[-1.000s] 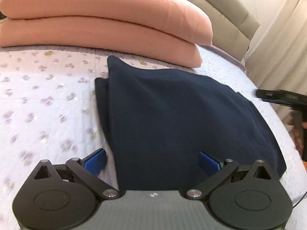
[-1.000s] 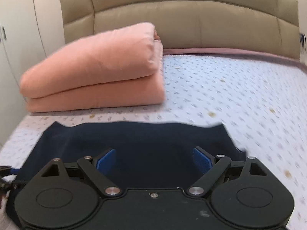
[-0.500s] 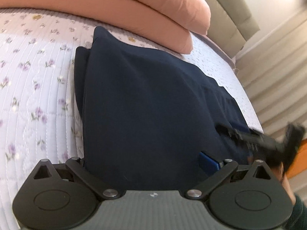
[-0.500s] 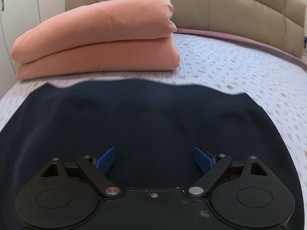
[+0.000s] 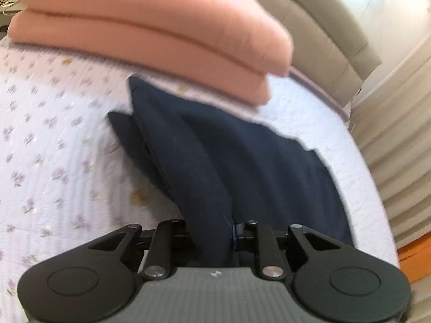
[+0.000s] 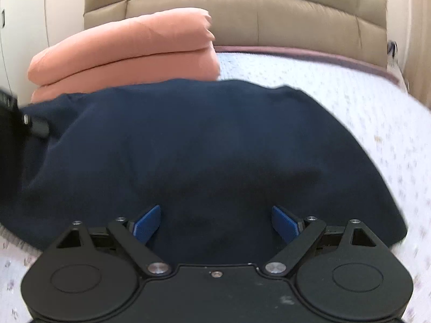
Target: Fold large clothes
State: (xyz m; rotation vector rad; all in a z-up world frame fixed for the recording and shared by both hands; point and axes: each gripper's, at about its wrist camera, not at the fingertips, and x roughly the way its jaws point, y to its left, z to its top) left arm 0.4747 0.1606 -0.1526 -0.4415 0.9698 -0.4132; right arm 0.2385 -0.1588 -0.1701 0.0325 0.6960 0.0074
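A navy blue garment [image 5: 242,161] lies folded on the flowered bed sheet [image 5: 48,167]. My left gripper [image 5: 215,231] is shut on the garment's near edge, and the cloth rises in a ridge from its jaws. In the right wrist view the same garment [image 6: 202,145] spreads wide below my right gripper [image 6: 215,223], which is open with its blue pads [image 6: 148,222] apart just over the cloth. The left gripper's body [image 6: 16,123] shows at the far left of that view, at the garment's edge.
A folded peach quilt [image 5: 150,27] lies on the bed just behind the garment, also in the right wrist view [image 6: 126,53]. A beige padded headboard [image 6: 242,18] stands behind. Pleated curtains [image 5: 398,140] and an orange floor strip [image 5: 414,253] mark the bed's right side.
My left gripper has closed on the garment's near edge and lifted it into a ridge. My right gripper stayed open and drew back slightly over the cloth.
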